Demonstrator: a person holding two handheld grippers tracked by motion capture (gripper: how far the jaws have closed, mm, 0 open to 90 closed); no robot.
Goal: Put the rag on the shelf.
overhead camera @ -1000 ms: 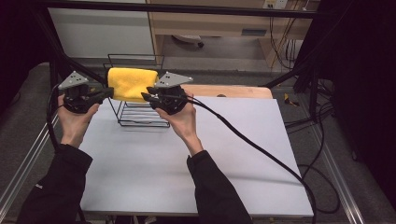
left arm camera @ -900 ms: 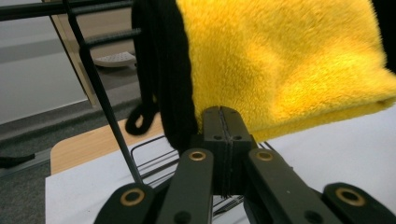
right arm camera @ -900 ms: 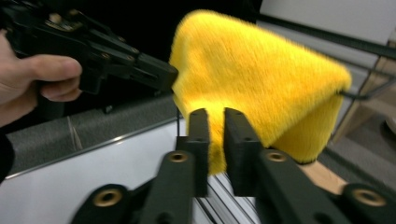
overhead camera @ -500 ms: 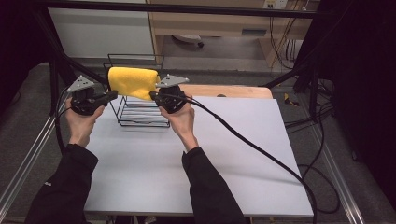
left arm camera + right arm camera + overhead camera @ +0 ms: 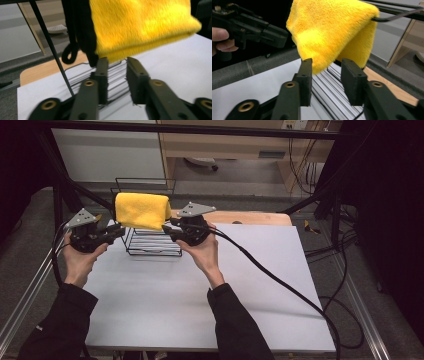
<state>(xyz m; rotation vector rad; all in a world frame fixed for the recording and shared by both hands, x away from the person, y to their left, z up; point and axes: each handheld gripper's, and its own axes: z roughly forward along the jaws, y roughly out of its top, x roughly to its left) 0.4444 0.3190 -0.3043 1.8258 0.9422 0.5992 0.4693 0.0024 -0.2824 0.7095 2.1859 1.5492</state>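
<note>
High view: looked forward and down from above the person's side.
Gripper views: rode close, looking along black jaws.
Shared: fluffy yellow folded cloth point(image 5: 141, 210) point(image 5: 140, 25) point(image 5: 329, 32) over black wire rack point(image 5: 150, 242).

The high view is evenly lit from above: the white bench point(image 5: 165, 305) is bright but without glare, while the floor and the frame around it fall into deep shadow, darkest at the far right. Soft, short shadows lie under the forearms and beneath the cable on the right. That view is sharp, if a little grainy. In the left gripper view the yellow cloth point(image 5: 140, 25) is smeared by motion blur, and the near arms of the gripper are out of focus at the bottom edge. The right gripper view is crisper on the cloth's pile, its far left background almost black.
</note>
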